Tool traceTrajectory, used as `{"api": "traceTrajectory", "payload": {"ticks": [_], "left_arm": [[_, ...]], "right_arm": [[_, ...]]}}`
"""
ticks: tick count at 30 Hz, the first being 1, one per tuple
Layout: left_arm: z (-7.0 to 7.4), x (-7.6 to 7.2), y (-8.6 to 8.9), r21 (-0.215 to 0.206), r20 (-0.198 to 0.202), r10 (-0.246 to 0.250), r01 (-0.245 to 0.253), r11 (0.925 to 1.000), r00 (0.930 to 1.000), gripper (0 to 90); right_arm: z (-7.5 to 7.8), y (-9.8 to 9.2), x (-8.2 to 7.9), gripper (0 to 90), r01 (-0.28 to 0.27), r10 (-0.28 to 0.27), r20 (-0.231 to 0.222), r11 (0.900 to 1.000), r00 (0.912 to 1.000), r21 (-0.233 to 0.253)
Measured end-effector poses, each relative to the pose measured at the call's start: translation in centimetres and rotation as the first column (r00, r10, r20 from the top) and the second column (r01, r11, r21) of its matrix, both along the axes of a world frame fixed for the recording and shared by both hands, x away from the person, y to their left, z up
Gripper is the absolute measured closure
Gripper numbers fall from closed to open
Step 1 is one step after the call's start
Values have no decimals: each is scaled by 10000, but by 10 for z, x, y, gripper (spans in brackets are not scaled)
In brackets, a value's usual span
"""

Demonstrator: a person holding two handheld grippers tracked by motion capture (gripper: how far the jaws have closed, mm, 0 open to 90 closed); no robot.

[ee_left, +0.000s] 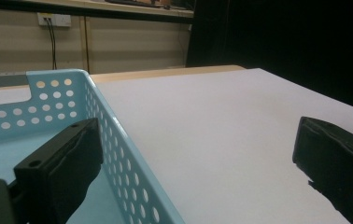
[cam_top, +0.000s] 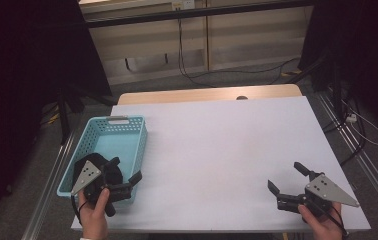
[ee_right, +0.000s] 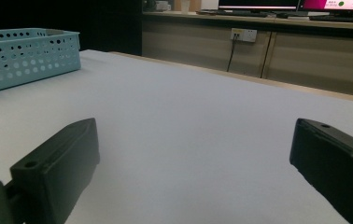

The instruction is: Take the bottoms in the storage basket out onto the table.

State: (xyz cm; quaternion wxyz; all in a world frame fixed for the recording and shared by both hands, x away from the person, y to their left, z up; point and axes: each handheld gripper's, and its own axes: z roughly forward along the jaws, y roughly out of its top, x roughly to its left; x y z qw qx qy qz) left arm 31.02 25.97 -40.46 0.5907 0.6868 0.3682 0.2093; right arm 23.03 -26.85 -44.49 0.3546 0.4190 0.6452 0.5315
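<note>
Reaching in from the bottom edge of the high view, the person's left hand (cam_top: 94, 212) is holding the left gripper (cam_top: 125, 175) at the lower left of the frame, and the right hand (cam_top: 322, 222) is holding the right gripper (cam_top: 287, 177) at the lower right. Both grippers are sitting low at the near edge of the white table (cam_top: 217, 150), well apart from each other.

The left gripper is straddling the near right wall of the light blue perforated basket (cam_top: 109, 150). In the left gripper view its jaws are standing wide apart with nothing between them but that wall: one jaw is hanging inside the basket (ee_left: 72, 93) at the lower left of the frame, the other is over the bare table (ee_left: 221, 121) at the lower right. Whether either jaw is touching the plastic cannot be told.

The right gripper is pointing toward the upper left of the high view, its jaws spread and gripping nothing. In the right gripper view both jaws are rising from the bottom corners over the table (ee_right: 188, 121), and the basket (ee_right: 25, 56) is showing at the upper left, well away.

Farther off, the basket's handle slot is facing the far side of the table. Beyond the white surface a strip of wooden tabletop (cam_top: 207, 93) is showing, and past it black cables (cam_top: 187, 65) are hanging and trailing along the floor by a pale wall.
</note>
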Motion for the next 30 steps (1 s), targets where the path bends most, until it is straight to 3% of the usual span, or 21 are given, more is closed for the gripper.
{"api": "traceTrajectory", "payload": {"ticks": [5, 30], "left_arm": [[4, 2, 3, -178, -40, 57, -58, 9998, 10000, 18], [50, 20, 10, 361, 26, -487, 486, 9982, 9988, 19]], "right_arm": [[-1, 1, 0, 5, -78, 78, -27, 9999, 10000, -77], [-2, 3, 2, 5, -277, 276, -135, 9995, 9995, -117]]}}
